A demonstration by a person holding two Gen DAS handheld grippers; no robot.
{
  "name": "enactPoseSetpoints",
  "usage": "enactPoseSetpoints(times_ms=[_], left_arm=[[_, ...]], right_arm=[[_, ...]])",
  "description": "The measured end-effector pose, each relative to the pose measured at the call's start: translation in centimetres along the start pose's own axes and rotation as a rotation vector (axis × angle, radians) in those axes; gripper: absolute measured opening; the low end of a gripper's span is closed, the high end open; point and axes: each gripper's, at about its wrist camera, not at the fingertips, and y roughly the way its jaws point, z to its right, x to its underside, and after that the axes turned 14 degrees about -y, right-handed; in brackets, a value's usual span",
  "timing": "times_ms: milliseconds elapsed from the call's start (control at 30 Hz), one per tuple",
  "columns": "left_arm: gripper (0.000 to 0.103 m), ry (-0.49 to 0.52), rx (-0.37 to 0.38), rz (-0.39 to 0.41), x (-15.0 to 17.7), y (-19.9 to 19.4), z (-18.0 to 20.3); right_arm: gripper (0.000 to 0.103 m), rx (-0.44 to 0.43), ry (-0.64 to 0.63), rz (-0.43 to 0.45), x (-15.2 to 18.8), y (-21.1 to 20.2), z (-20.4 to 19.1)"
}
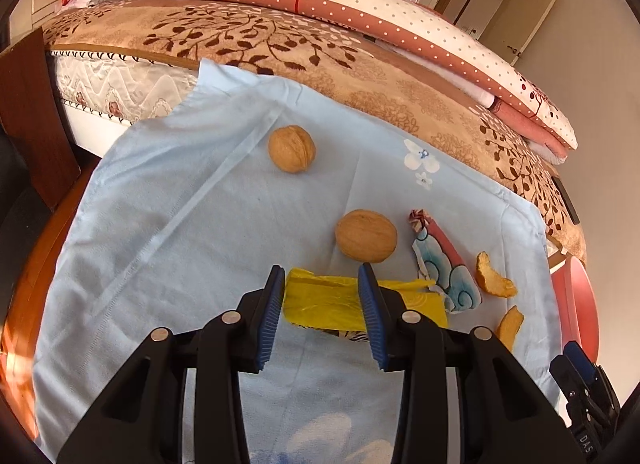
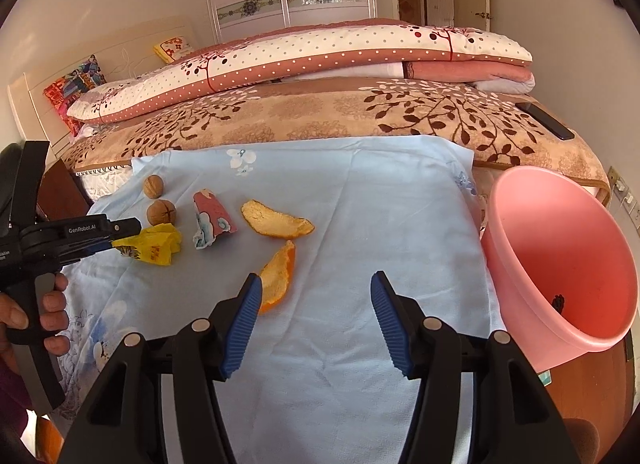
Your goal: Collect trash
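A pale blue cloth (image 2: 340, 204) covers a table beside a bed (image 2: 320, 120). Trash and nuts lie on the cloth.

In the left wrist view, the left gripper (image 1: 323, 314) fills the bottom centre, its blue fingers (image 1: 272, 320) spread wide. A yellow wrapper (image 1: 320, 300) lies between the fingertips, with no pad clearly pressing on it. Just above it sits a walnut (image 1: 366, 236); a second walnut (image 1: 292, 148) is higher, near the centre. A red and blue wrapper (image 1: 444, 264) lies right of the yellow one, with two orange peels (image 1: 494, 276) beyond it.

In the right wrist view, the right gripper (image 2: 316, 322) sits at bottom centre, fingers spread and holding nothing. The near peel (image 2: 278, 278) touches the left fingertip. A pink bin (image 2: 560, 264) stands at the right edge, tilted toward the camera.
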Motion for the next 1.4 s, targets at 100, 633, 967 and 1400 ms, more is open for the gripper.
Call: enactPoseSetpoints(times_ms=[100,633,967,1400], left_arm=[[0.038,0.031,0.027,0.012,0.9,-0.3,0.3],[0.007,0.164,0.111,-0.036,5.4,-3.4,1.9],[0.005,0.198,0.151,-0.047,6.9,-4.9,2.6],[0.004,0.249,0.189,-0.004,7.5,-7.1,4.2]], right_arm=[[0.056,-0.023,0.008,-0.014,-0.2,0.7,-0.2],[0.058,-0.114,0.101,-0.088,-0.4,4.0,0.3],[0.051,-0.134,0.080,-0.102,-0.7,5.2,-1.0],[0.005,-0.137,0.069,-0.080,-0.2,3.8,-0.3]])
